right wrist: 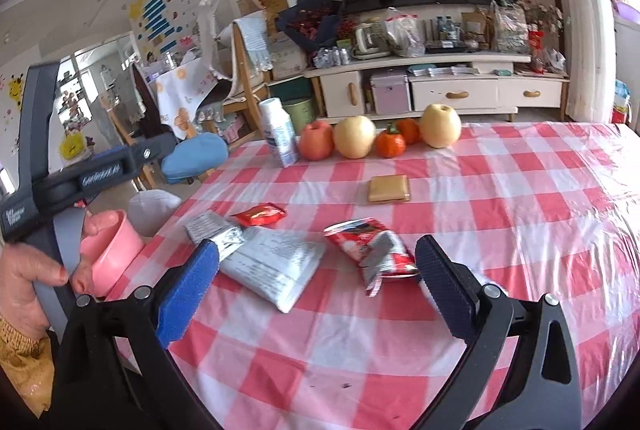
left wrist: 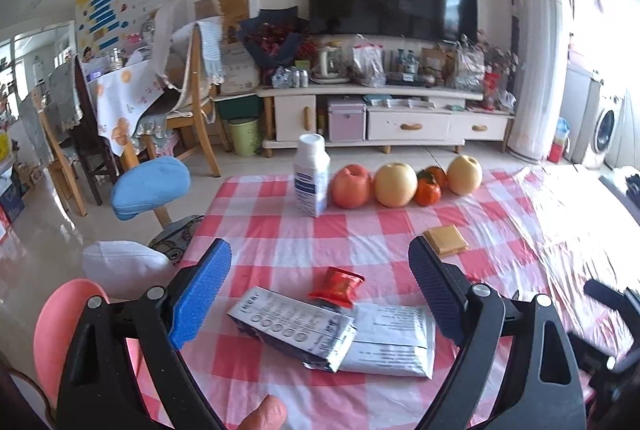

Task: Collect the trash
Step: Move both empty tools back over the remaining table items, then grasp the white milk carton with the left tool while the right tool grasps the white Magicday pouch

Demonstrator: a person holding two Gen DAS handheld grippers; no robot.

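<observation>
Trash lies on a red-and-white checked tablecloth (left wrist: 280, 230). In the left wrist view my open left gripper (left wrist: 320, 262) hovers over a small red snack wrapper (left wrist: 337, 286), a dark foil packet (left wrist: 294, 328) and a white flat packet (left wrist: 396, 342). In the right wrist view my open right gripper (right wrist: 318, 266) is above the white packet (right wrist: 276, 266), with a crumpled red-and-silver wrapper (right wrist: 374, 250) beside its right finger. The small red wrapper (right wrist: 260, 216), a foil packet (right wrist: 214, 230) and a tan packet (right wrist: 389, 188) lie further off. A pink bin (right wrist: 110, 254) stands at the table's left edge.
At the table's far edge stand a white bottle (left wrist: 311, 175), an apple (left wrist: 351, 186), two pears (left wrist: 396, 184) and tangerines (left wrist: 428, 191). The tan packet (left wrist: 446, 240) lies mid-table. Chairs (left wrist: 152, 185) and a TV cabinet (left wrist: 384, 109) are beyond. The pink bin (left wrist: 60, 330) is at lower left.
</observation>
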